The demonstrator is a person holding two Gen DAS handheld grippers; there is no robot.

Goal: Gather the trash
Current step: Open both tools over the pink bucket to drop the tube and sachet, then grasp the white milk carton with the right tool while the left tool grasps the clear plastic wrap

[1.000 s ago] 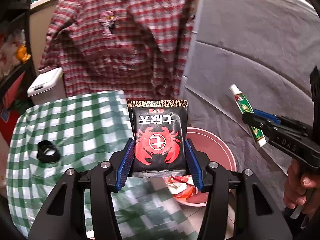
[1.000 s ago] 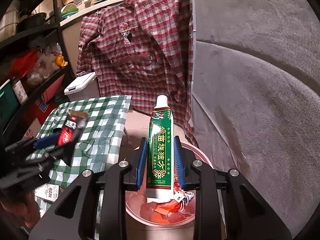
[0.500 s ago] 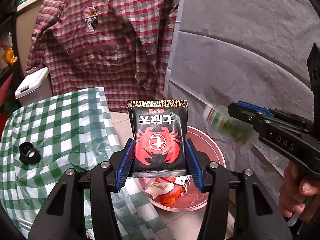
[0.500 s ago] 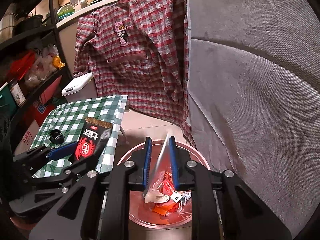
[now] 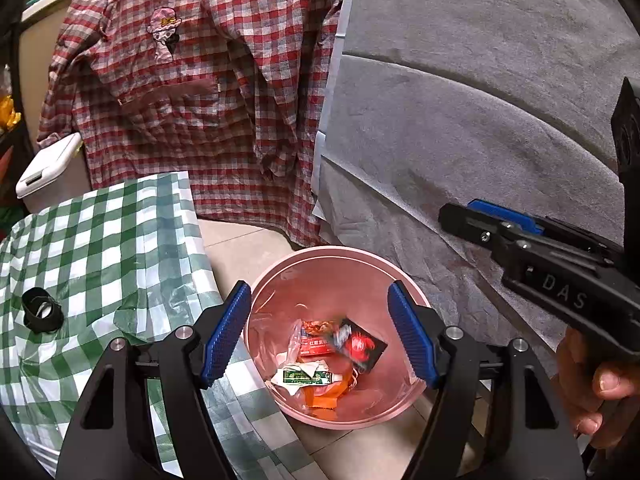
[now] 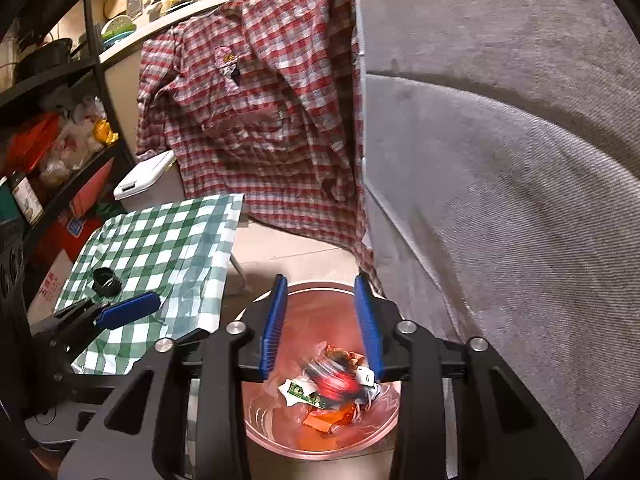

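A pink trash bin point(image 5: 332, 254) stands on the floor below both grippers; it also shows in the right wrist view point(image 6: 320, 290). Inside lie the black crab snack packet point(image 5: 360, 346), blurred in the right wrist view point(image 6: 334, 380), the green toothpaste tube point(image 5: 306, 378) point(image 6: 306, 392), and red and orange wrappers. My left gripper point(image 5: 320, 336) is open and empty above the bin. My right gripper point(image 6: 322, 324) is open and empty above the bin too.
A green checked tablecloth point(image 5: 100, 248) covers the table left of the bin, with a black ring point(image 5: 40, 308) on it. A red plaid shirt point(image 5: 200, 80) hangs behind. A grey sofa point(image 5: 480, 100) fills the right. A white lidded bin point(image 5: 44, 168) stands at far left.
The right gripper opened and the toothpaste tube dropped into the bin. Then the left gripper opened and the crab packet fell in. Both grippers moved over the bin.
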